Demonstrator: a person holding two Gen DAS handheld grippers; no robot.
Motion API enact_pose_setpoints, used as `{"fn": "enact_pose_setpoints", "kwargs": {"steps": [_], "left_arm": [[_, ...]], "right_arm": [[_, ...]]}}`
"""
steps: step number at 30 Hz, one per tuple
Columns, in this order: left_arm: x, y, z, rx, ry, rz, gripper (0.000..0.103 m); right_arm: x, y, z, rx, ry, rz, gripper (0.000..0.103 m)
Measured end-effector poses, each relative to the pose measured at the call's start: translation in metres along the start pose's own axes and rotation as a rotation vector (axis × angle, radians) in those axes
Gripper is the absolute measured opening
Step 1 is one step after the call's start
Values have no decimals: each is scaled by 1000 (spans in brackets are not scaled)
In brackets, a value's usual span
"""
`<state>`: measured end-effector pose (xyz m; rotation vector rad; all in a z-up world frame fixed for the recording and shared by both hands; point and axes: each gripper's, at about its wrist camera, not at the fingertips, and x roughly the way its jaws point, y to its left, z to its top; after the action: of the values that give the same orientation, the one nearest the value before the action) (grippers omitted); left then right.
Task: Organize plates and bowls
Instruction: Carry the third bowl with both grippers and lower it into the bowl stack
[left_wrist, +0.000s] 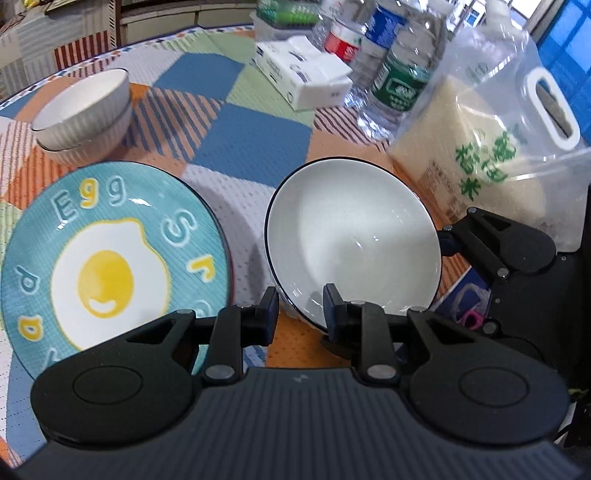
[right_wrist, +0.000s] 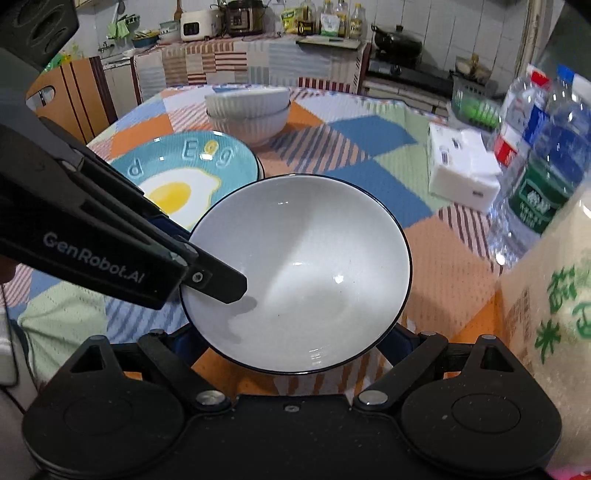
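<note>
Your left claw (left_wrist: 301, 314) straddles the near rim of the white dark-rimmed bowl (left_wrist: 351, 240), one finger inside the bowl and one outside it; a gap shows between the outer finger and the wall, so you cannot tell whether it has hold of the rim or merely brackets it; in the right wrist view that same left claw (right_wrist: 218, 284) reaches in from the left, its inner finger lying on the bowl's inner wall; your right claw (right_wrist: 291, 343) is spread wide, its blue-padded fingers standing at either side of the white dark-rimmed bowl (right_wrist: 314, 258), which lies low between them, and whether the pads touch the wall cannot be told; the bowl sits on the counter (left_wrist: 236, 147), which is covered by a patchwork-patterned cloth; just beside it, on your left, lies the blue fried-egg plate (left_wrist: 110, 254), near but apart from the bowl; beyond the plate stand two ribbed white bowls (left_wrist: 83, 114), nested one in the other; on the far right are a bag of rice (left_wrist: 491, 162), several water bottles (left_wrist: 402, 74) and a tissue pack (left_wrist: 306, 74), grouped close together.
</note>
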<state>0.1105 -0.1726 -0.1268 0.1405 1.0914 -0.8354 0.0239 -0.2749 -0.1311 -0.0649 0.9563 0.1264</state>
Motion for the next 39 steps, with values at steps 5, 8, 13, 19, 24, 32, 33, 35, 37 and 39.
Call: {"fn": "enact_pose_setpoints", "kwargs": {"steps": [5, 8, 13, 19, 24, 32, 33, 35, 37, 39], "left_arm": [[-13, 16, 3, -33, -38, -3, 24], [-20, 24, 2, -47, -46, 0, 24], [-39, 39, 4, -103, -57, 5, 24], [-70, 53, 8, -121, -146, 38, 24], [-79, 60, 27, -104, -141, 137, 24], [-114, 99, 65, -145, -208, 186, 24], [-118, 107, 70, -175, -220, 180, 24], [-121, 124, 77, -221, -244, 169, 25], [-117, 135, 83, -242, -256, 175, 25], [-111, 145, 90, -258, -259, 174, 25]], "right_arm": [[-4, 9, 16, -16, -33, -5, 96], [-3, 16, 23, -25, -37, -2, 96], [-6, 27, 40, -40, -33, 16, 95], [-9, 34, 61, 3, -81, 68, 95], [-6, 51, 84, -83, -135, 41, 95], [-1, 59, 141, -135, -222, 71, 96], [2, 58, 152, -136, -227, 85, 96], [10, 54, 167, -122, -226, 125, 96], [24, 47, 179, -94, -215, 178, 95], [37, 43, 188, -96, -201, 196, 95]]}}
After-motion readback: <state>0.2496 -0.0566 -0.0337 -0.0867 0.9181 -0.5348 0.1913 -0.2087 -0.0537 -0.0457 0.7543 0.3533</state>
